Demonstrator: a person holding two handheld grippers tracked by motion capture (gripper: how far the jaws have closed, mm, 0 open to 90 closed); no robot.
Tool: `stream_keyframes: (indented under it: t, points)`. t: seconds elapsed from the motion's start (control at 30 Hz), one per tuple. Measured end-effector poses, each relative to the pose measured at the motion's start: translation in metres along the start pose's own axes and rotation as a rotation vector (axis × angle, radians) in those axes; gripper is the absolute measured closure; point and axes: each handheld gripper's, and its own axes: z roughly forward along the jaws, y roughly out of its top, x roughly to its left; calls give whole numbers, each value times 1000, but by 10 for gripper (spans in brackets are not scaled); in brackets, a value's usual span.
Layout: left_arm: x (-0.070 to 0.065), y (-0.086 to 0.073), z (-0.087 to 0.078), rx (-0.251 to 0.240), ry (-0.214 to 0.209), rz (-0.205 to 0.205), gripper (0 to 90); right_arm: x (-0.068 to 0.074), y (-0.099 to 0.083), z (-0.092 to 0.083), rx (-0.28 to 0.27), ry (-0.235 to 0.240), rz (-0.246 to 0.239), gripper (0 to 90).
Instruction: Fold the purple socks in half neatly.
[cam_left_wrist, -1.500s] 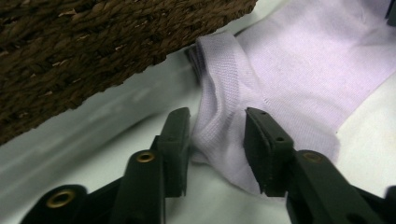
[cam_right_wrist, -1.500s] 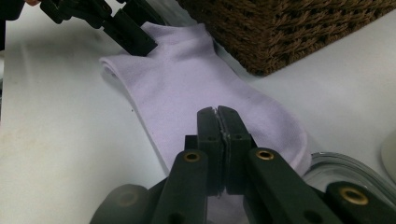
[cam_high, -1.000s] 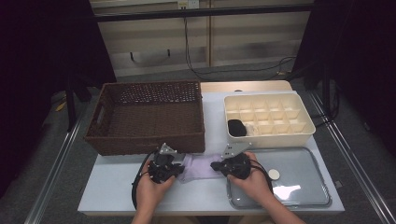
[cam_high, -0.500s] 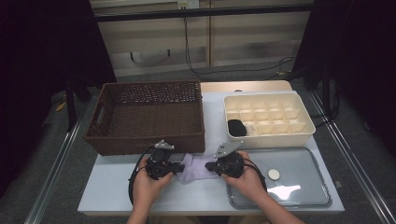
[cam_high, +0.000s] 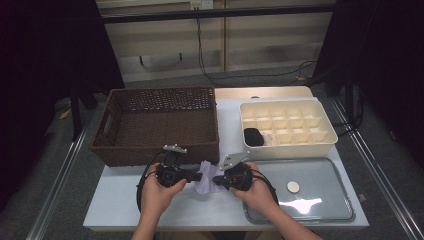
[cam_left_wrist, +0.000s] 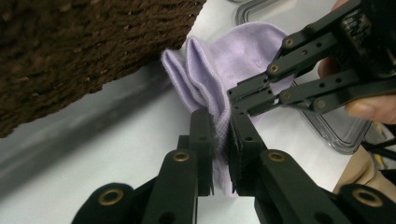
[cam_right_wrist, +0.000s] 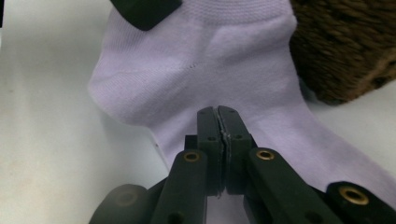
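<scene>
- Left claw and right claw are both pinching lilac sock just beside wicker basket.
- Sock is looking light, limp, stretchy; gripping folded cuff edges is holding best.

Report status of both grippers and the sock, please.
Left gripper and right gripper: jaws shut on pale purple knitted sock. Sock held between them. Brown woven wicker basket close behind.
</scene>
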Motion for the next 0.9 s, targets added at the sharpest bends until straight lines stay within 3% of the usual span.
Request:
stream_keyframes:
  t: [0.3,0.47,0.57,0.77,0.9]
  points:
    - [-6,7,-12,11,-8,15,820,14,10,13,-21,62,5,888]
    - [-8,12,-13,54,25,33,820,21,16,17,-23,79,-14,887]
    - [-9,14,-8,67,20,31,819,17,16,8,-31,63,-19,887]
    - [-17,19,10,80,15,57,818,-4,9,-21,-67,10,24,888]
    - [-23,21,22,97,7,54,817,-14,2,-33,-80,-11,45,888]
